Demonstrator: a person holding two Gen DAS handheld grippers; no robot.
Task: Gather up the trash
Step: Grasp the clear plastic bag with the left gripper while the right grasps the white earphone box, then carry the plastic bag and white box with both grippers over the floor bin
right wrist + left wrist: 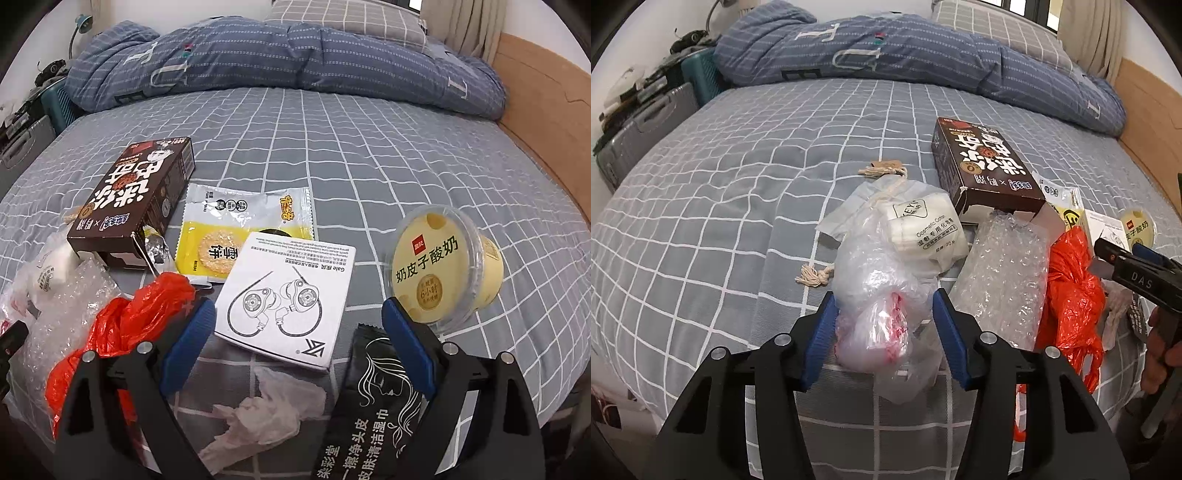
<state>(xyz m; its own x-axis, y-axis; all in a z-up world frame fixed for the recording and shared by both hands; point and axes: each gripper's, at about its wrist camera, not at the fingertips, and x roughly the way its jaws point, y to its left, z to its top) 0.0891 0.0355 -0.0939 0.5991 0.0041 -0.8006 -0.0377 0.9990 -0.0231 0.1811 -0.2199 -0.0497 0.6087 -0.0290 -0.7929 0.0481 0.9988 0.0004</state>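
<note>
Trash lies on the bed's grey checked sheet (738, 184). My left gripper (884, 312) is open, its blue pads on either side of a crumpled clear plastic bag (875, 291) with pink print, touching or nearly so. Beside it lie a cotton-pad pouch (923, 229), bubble wrap (1001, 266), a dark brown box (982, 166) and a red plastic bag (1071, 291). My right gripper (299, 321) is open over a white earphone leaflet (291, 295), with a crumpled tissue (266, 410) and a black wipe packet (369, 410) below it. A yellow yogurt cup (447, 266) lies tipped at right.
A yellow snack wrapper (240, 229) lies behind the leaflet. A blue quilt (905, 51) is bunched across the far side of the bed. A wooden bed frame (546, 110) runs along the right. Suitcases (646, 122) stand left of the bed.
</note>
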